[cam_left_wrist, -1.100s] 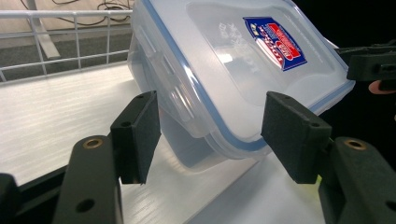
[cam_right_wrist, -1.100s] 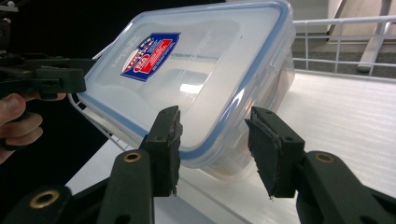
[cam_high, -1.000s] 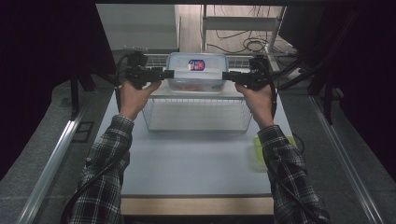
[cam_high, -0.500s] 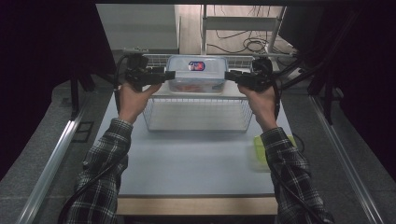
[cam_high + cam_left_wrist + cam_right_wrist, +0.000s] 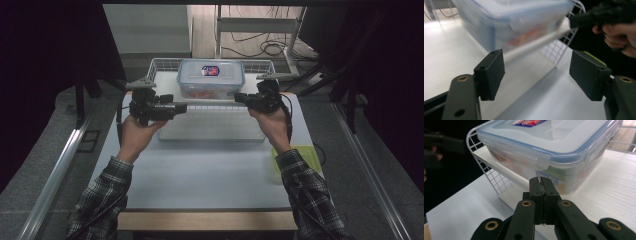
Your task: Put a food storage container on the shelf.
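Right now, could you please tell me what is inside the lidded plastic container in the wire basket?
Through the clear walls of the plastic container, reddish-orange and some green contents show. Its closed lid and the blurred walls keep me from telling what they are.

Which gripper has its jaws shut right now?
The right gripper: its pads are pressed together with nothing between them, pointing at the lidded container. The left gripper stands wide open, nothing between its pads.

The high view looks forward and down from above the bench's (image 5: 200, 175) near edge; each gripper view rides low and close behind its own tongs; all three share the lidded container (image 5: 210, 77) (image 5: 519, 22) (image 5: 554, 147) in the wire basket (image 5: 162, 67) (image 5: 560, 47) (image 5: 491, 172) at the far edge.
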